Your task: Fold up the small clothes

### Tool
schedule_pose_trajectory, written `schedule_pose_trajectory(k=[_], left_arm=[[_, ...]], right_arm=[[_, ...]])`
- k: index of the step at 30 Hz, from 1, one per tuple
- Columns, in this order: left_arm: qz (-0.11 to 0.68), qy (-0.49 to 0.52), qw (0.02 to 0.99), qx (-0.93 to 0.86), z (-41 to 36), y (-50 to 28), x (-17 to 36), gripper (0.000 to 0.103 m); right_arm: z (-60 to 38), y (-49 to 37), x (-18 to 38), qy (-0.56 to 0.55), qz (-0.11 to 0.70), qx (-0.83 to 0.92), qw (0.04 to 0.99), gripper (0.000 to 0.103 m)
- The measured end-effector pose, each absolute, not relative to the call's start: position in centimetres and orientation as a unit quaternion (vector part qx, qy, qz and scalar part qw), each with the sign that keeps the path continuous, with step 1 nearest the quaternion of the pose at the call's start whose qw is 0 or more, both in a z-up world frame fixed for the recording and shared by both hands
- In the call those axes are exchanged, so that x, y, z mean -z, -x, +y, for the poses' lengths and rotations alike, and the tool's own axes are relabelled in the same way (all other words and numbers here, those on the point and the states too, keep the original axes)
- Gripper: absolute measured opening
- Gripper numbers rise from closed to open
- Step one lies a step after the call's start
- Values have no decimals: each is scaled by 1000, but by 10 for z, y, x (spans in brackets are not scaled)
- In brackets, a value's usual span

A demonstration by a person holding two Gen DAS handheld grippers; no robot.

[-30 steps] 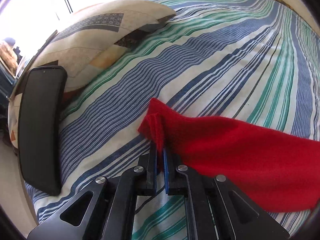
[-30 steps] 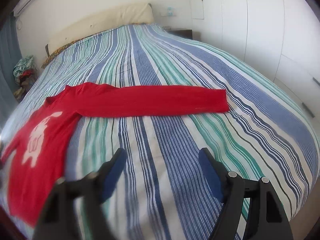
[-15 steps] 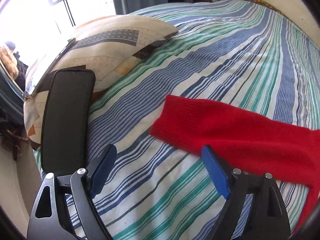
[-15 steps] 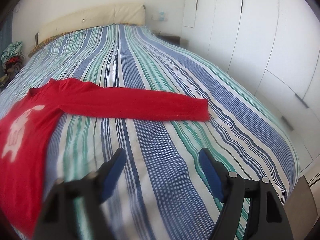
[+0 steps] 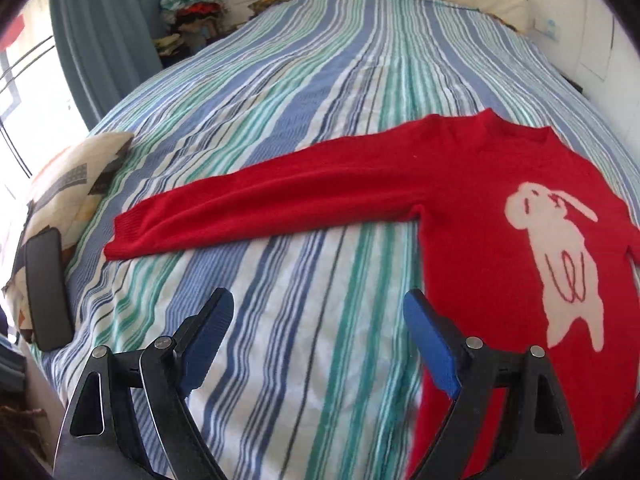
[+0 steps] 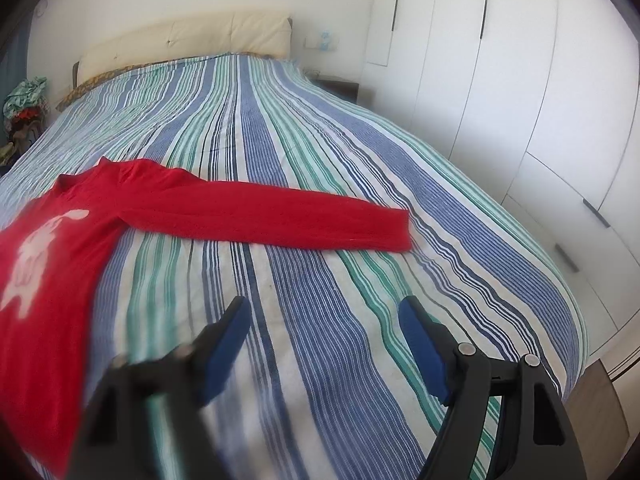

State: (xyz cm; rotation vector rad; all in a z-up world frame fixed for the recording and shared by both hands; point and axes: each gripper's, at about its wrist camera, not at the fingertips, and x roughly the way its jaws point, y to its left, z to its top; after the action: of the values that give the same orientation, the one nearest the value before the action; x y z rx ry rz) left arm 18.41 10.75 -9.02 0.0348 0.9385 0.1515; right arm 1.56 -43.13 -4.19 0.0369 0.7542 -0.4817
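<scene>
I see a red sweater (image 5: 460, 184) with a white rabbit-like figure, bedspread (image 5: 304, 92) striped blue, green and white, cream patchwork cushion (image 5: 68, 184), flat black slab (image 5: 46, 292), perhaps a phone, my gripper pads blue.

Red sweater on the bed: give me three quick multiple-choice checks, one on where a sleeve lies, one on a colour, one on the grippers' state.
1. Where does the cuff of the sleeve in the left wrist view lie?
A. On the striped bedspread
B. On the patterned pillow
C. Folded over the chest

2. What colour is the animal figure on the sweater's front?
A. Black
B. White
C. Yellow

3. How do the two grippers stand?
A. Both shut on a sleeve
B. Only the left holds cloth
C. Both open, holding nothing

Key: 1 A, the cuff rests flat on the bedspread, short of the pillow. 2 B, the figure is white on the red sweater. 3 C, left gripper and right gripper frame only bedspread.
</scene>
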Motion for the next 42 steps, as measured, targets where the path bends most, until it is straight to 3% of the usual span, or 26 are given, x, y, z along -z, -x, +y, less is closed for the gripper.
schedule_pose_trajectory(k=[10, 14, 18, 24, 42], left_arm=[[470, -83, 879, -17, 29, -189, 129, 89], [472, -85, 877, -34, 31, -191, 146, 103], [470, -43, 881, -22, 43, -187, 152, 103], [444, -71, 893, -7, 38, -180, 155, 103], [444, -5, 896, 25, 55, -177, 158, 103]], right_arm=[[-434, -15, 42, -18, 363, 237, 901, 77], [-434, -15, 42, -18, 363, 238, 901, 77], [-435, -14, 41, -18, 363, 240, 900, 77], [-436, -14, 41, -19, 363, 241, 900, 77], [-433, -15, 43, -12, 363, 240, 900, 77]])
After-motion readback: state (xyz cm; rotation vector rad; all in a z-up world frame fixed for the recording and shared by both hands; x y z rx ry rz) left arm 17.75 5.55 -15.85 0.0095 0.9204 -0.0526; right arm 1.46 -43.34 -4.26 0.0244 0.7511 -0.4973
